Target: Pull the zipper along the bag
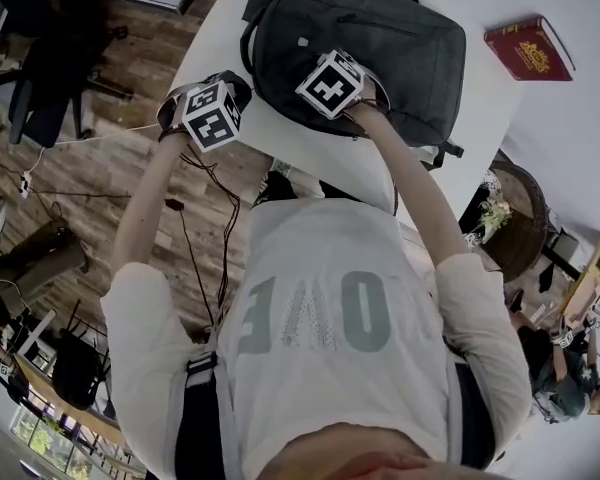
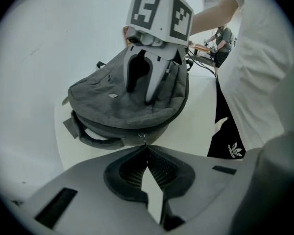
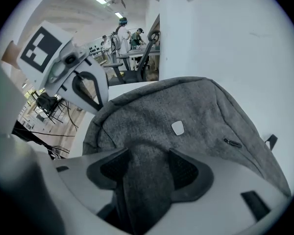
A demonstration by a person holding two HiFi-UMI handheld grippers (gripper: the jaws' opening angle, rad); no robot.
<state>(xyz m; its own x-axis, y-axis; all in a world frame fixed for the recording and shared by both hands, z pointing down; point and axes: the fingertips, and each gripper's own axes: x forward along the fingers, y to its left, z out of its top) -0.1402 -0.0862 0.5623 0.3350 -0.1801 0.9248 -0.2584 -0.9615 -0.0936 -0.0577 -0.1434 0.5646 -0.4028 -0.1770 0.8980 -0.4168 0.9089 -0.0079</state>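
- My left gripper (image 2: pixel 147 147) has its jaws pressed fully together. The small metal zipper pull (image 2: pixel 145 138) sits pinched right at their tips, low in the middle of the left gripper view.
- That pull hangs from the near edge of the grey bag (image 1: pixel 380 38), just right of the bag's carry handle (image 2: pixel 95 136).
- My right gripper (image 3: pixel 148 160) stands fairly wide, clamped on a thick fold of the bag's grey fabric. The fold fills the gap and touches both pads.
- In the head view the bag lies flat on the white table (image 1: pixel 310 153), in the upper middle of the frame. Both marker cubes are at its lower edge: my left one at the bag's lower left corner, my right one over its lower middle.
- In the left gripper view my right gripper comes down onto the top panel of the bag, in the upper middle of the frame.
- In the right gripper view my left gripper shows at the upper left, beside the bag's edge.
- A small pale logo patch (image 3: pixel 178 128) is on the bag's top panel, with a short pocket zip (image 3: pixel 232 142) to its right.
- A red book (image 1: pixel 528 48) lies on the table at the upper right of the head view, apart from the bag.
- Wooden floor (image 1: pixel 130 58) shows past the table at the upper left.
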